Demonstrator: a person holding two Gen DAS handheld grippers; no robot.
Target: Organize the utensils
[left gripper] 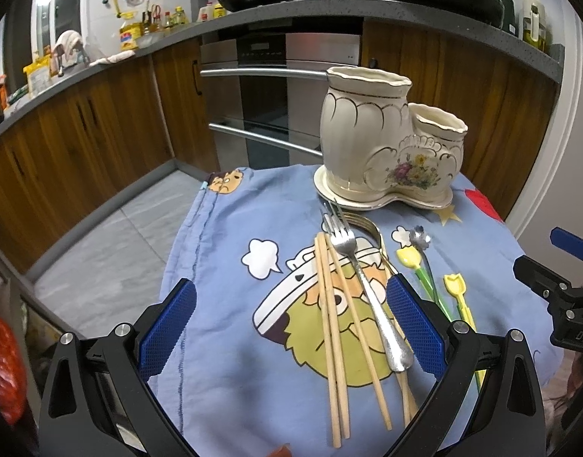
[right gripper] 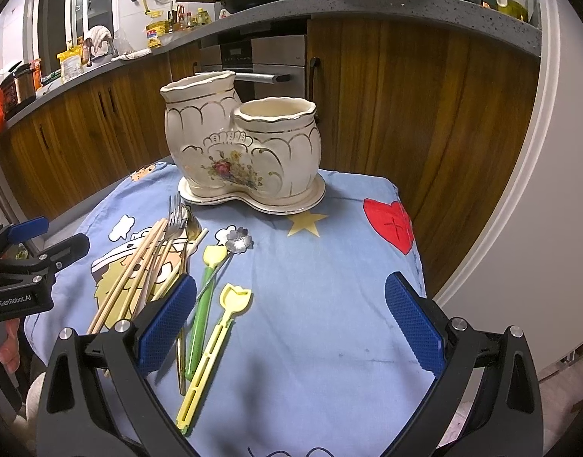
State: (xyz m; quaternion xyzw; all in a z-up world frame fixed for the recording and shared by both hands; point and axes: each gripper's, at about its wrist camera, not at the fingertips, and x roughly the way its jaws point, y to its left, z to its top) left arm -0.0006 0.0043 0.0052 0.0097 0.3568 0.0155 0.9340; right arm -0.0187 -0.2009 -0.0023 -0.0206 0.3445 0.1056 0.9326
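The left hand-held gripper (left gripper: 291, 327) is wide open over the chopsticks (left gripper: 331, 342) and fork (left gripper: 367, 297), which lie in front of the holder (right gripper: 241, 152). The right hand-held gripper (right gripper: 290, 323) is wide open too, holding nothing. Piled sticks may get grabbed together and slip.

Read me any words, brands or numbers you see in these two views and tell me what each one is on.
"GenRobot.AI": white print on the black body of the left gripper, seen in the right wrist view.
"DAS": cut-off letters on the black body of the right gripper, seen in the left wrist view.
Bottle and packet labels on the counter: too small and blurred to read.
Oven panel: nothing legible.
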